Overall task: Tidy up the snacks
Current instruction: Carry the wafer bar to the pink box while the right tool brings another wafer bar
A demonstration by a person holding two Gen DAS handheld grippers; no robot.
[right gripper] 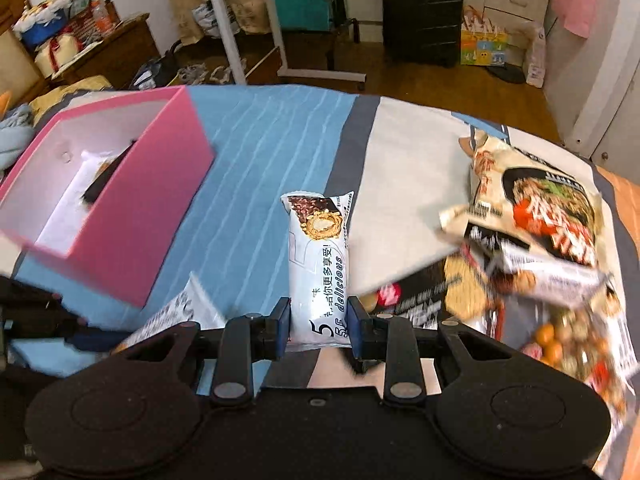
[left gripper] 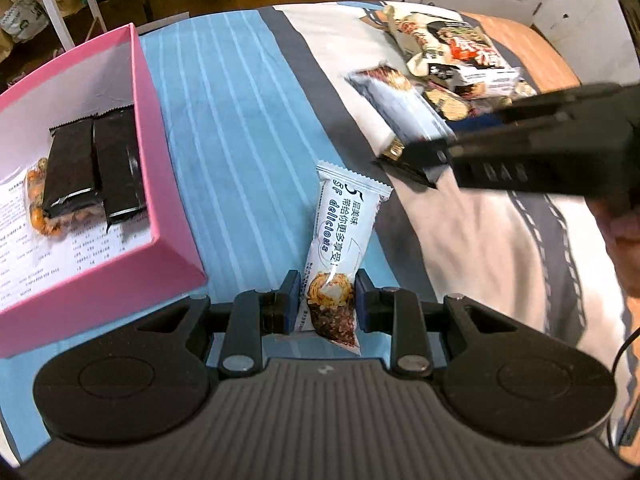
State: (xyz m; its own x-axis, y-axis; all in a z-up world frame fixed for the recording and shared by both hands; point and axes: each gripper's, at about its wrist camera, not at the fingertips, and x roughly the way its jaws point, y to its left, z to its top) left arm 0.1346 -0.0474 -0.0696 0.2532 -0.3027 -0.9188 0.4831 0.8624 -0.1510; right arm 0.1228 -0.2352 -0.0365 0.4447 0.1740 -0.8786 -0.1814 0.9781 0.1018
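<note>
A: What do the left tongs have?

B: They are closed on a white plastic snack-bar wrapper with blue lettering, pinched near its lower, printed end. The bar stands up between the blue pads, over the blue striped bedspread.

A: And the right tongs?

B: They clamp a second white snack-bar wrapper of the same kind, held at the end marked with a 5, its picture end pointing away. From the left wrist view that same bar is blurred, raised above the cream part of the bedspread, with the right tongs reaching in from the right.

A: Where is the box?

B: The pink cardboard box with a white inside sits on the bed left of both bars. Inside lie two black foil packets side by side, touching, over an orange-speckled snack bag.

A: The other snacks?

B: A heap of printed snack bags lies on the right side of the bed, well apart from the box. It is too blurred to count.
</note>
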